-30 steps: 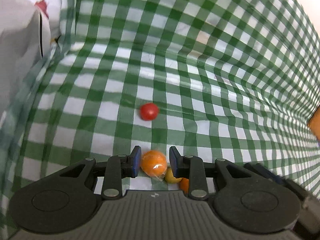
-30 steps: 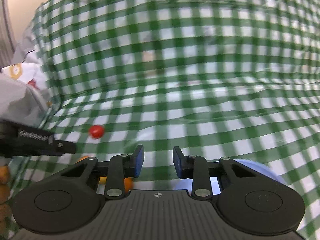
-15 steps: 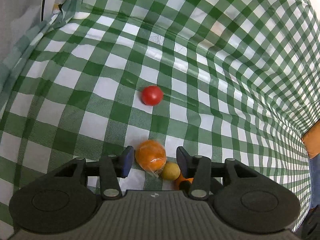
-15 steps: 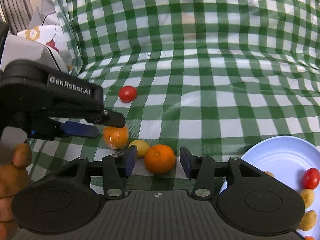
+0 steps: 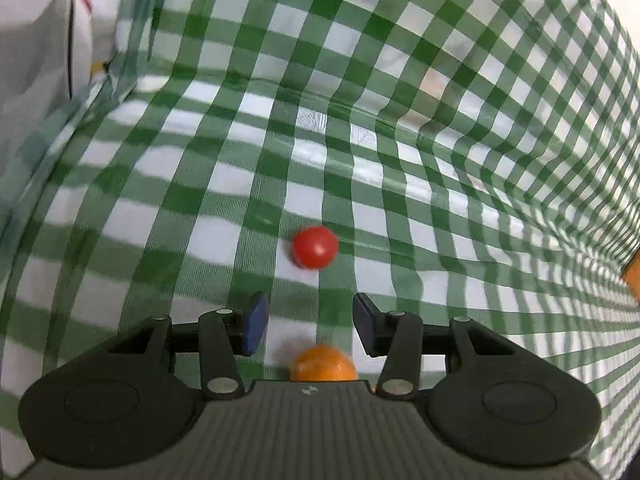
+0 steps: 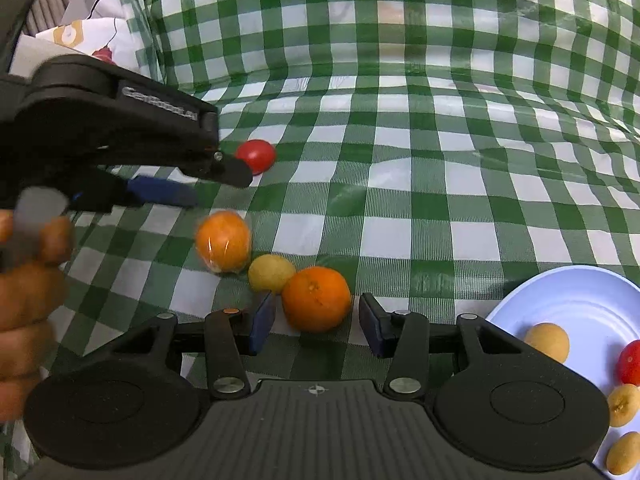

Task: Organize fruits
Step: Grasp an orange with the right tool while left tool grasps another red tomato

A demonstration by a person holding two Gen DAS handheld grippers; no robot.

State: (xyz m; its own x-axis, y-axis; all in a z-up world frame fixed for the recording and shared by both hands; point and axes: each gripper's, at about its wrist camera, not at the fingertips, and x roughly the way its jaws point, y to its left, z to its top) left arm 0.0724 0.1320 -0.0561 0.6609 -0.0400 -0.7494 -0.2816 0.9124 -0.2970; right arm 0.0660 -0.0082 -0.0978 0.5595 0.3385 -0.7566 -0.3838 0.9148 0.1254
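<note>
A red cherry tomato (image 5: 315,246) lies on the green checked cloth just ahead of my open left gripper (image 5: 307,322); it also shows in the right wrist view (image 6: 256,156). A plastic-wrapped orange (image 5: 323,366) lies below and behind the left fingers, released; the right wrist view (image 6: 223,246) shows it beside a small yellow fruit (image 6: 271,273). A bare orange (image 6: 316,298) sits between the open fingers of my right gripper (image 6: 316,322), untouched. The left gripper (image 6: 216,184) hovers above the wrapped orange.
A pale blue plate (image 6: 576,304) at the right holds several small yellow fruits (image 6: 547,342) and a red tomato (image 6: 630,362). A white printed bag (image 6: 84,32) lies at the far left. The cloth rises in a fold behind the fruit.
My left gripper has opened wider and moved forward past the wrapped orange toward the red tomato. My right gripper has come closer around the bare orange.
</note>
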